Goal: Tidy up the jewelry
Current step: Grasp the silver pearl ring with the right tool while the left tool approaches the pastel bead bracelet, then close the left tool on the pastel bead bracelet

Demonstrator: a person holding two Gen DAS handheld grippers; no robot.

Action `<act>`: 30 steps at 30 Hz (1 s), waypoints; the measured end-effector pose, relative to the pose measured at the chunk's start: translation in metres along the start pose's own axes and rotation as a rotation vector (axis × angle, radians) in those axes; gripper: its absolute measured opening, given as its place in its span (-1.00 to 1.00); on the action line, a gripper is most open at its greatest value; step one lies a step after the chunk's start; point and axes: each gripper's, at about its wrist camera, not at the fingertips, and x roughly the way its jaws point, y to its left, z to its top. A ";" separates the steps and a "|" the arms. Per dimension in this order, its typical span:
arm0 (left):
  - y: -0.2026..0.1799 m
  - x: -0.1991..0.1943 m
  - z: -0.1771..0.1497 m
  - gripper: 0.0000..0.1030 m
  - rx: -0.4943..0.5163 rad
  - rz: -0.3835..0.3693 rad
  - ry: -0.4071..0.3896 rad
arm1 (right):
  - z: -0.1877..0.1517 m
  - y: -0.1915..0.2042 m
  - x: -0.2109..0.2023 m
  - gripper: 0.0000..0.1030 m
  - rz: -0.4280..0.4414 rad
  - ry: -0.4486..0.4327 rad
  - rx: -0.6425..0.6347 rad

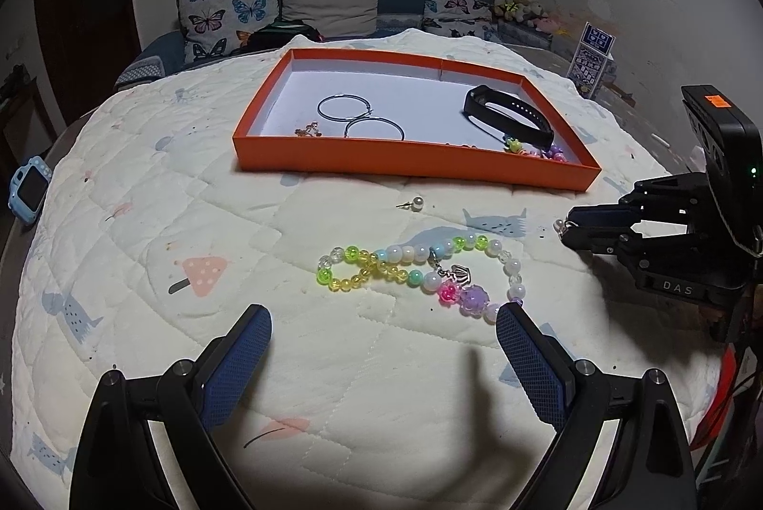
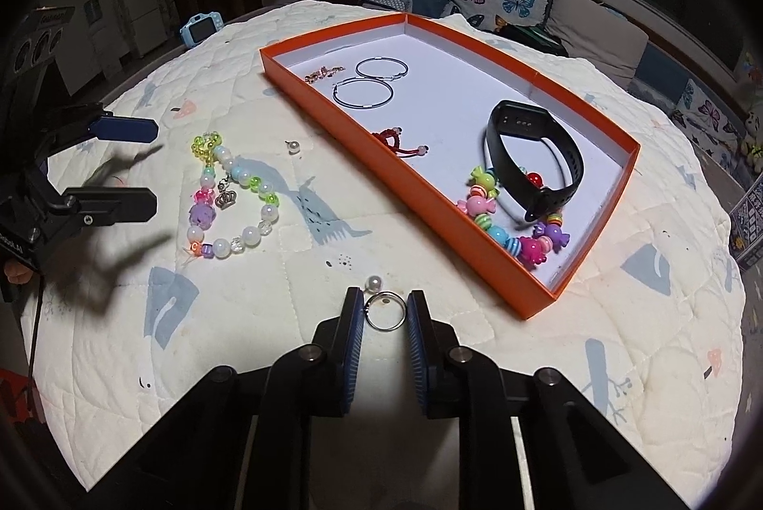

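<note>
An orange tray [image 1: 334, 157] [image 2: 591, 128] lies on the quilted cloth and holds two hoop earrings [image 2: 365, 83], a black fitness band [image 2: 534, 157], a candy-bead bracelet [image 2: 515, 231], a red string piece [image 2: 391, 139] and a small gold piece [image 2: 324, 72]. A pastel bead bracelet with a crown charm [image 1: 419, 271] [image 2: 229, 195] lies on the cloth just ahead of my open left gripper [image 1: 384, 326]. A pearl stud [image 1: 416, 202] [image 2: 293, 147] lies near the tray. My right gripper [image 2: 384, 310] is shut on a silver pearl ring [image 2: 385, 310].
A blue toy camera [image 1: 26, 186] [image 2: 196, 26] sits at the cloth's far edge. A printed box [image 1: 591, 57] stands at the back right. A sofa with butterfly cushions [image 1: 229, 14] is behind the table.
</note>
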 end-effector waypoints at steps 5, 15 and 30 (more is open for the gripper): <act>-0.006 0.002 0.000 0.99 0.027 -0.014 -0.005 | -0.001 -0.004 -0.005 -0.59 0.016 -0.009 0.052; 0.001 0.013 0.006 0.63 -0.028 -0.062 0.007 | -0.002 -0.009 -0.016 -0.59 0.037 -0.041 0.119; -0.006 0.016 0.033 0.08 0.072 -0.044 -0.020 | -0.003 -0.009 -0.017 -0.59 0.065 -0.050 0.151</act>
